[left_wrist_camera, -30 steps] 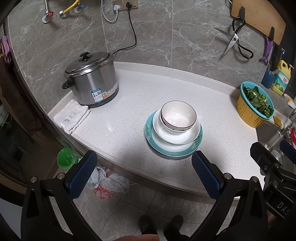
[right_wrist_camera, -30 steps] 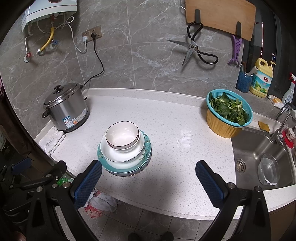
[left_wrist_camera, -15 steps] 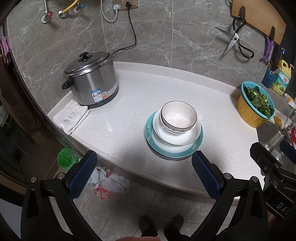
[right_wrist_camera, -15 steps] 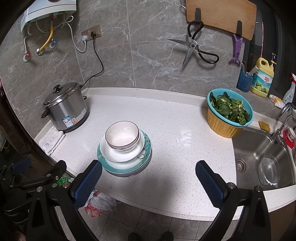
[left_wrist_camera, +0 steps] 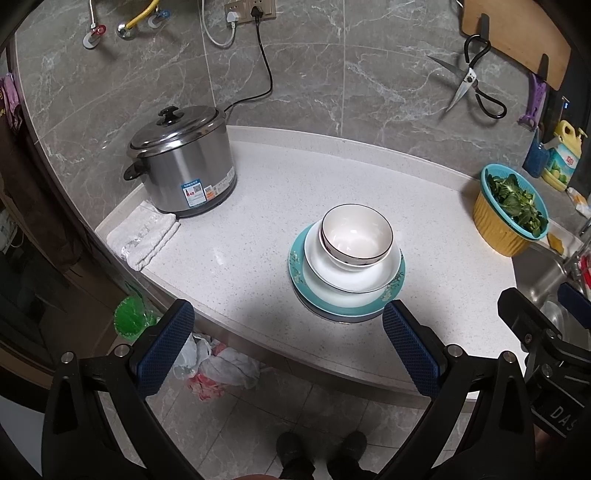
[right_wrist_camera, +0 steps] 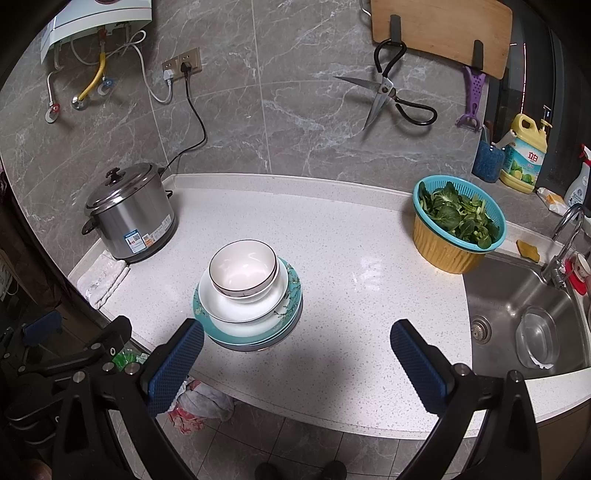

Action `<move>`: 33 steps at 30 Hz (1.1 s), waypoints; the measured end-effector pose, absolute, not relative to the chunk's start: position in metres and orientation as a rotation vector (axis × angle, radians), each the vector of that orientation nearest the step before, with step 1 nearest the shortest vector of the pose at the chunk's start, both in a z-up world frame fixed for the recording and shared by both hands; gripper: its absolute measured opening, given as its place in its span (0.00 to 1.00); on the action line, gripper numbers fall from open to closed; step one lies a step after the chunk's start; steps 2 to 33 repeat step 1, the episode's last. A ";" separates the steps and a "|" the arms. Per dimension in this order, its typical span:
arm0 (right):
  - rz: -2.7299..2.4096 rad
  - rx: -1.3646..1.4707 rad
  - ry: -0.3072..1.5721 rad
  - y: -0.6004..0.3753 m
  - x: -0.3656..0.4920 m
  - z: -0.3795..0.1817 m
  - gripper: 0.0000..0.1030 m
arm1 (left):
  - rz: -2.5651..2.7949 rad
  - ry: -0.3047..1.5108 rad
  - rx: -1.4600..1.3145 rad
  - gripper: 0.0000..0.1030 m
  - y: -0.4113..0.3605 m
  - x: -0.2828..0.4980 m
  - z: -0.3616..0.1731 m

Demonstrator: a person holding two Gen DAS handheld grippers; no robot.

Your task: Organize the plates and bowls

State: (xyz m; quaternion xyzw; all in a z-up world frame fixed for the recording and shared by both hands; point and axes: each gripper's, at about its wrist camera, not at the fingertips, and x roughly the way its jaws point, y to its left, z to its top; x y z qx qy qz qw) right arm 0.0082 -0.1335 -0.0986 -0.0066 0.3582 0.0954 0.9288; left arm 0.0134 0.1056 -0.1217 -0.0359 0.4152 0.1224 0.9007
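A stack of dishes stands on the white counter (left_wrist_camera: 258, 236): a dark-rimmed white bowl (left_wrist_camera: 356, 236) in a larger white bowl (left_wrist_camera: 351, 277) on a teal-rimmed plate (left_wrist_camera: 343, 301). In the right wrist view the bowl (right_wrist_camera: 243, 266), white bowl (right_wrist_camera: 240, 304) and plate (right_wrist_camera: 284, 314) show left of centre. My left gripper (left_wrist_camera: 288, 347) is open and empty, held over the counter's front edge short of the stack. My right gripper (right_wrist_camera: 297, 350) is open and empty, to the right of the stack.
A steel rice cooker (left_wrist_camera: 181, 162) and folded cloth (left_wrist_camera: 144, 236) stand at the left. A basket of greens (right_wrist_camera: 458, 225) sits right, beside the sink (right_wrist_camera: 524, 314). Scissors (right_wrist_camera: 388, 92) and a cutting board (right_wrist_camera: 439, 33) hang on the wall.
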 end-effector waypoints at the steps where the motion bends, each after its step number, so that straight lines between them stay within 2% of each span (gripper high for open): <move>1: 0.195 -0.013 0.734 -0.134 0.008 -0.099 1.00 | 0.250 0.861 -0.076 1.00 0.106 0.014 -0.122; 33: 0.195 -0.013 0.734 -0.134 0.008 -0.099 1.00 | 0.250 0.861 -0.076 1.00 0.106 0.014 -0.122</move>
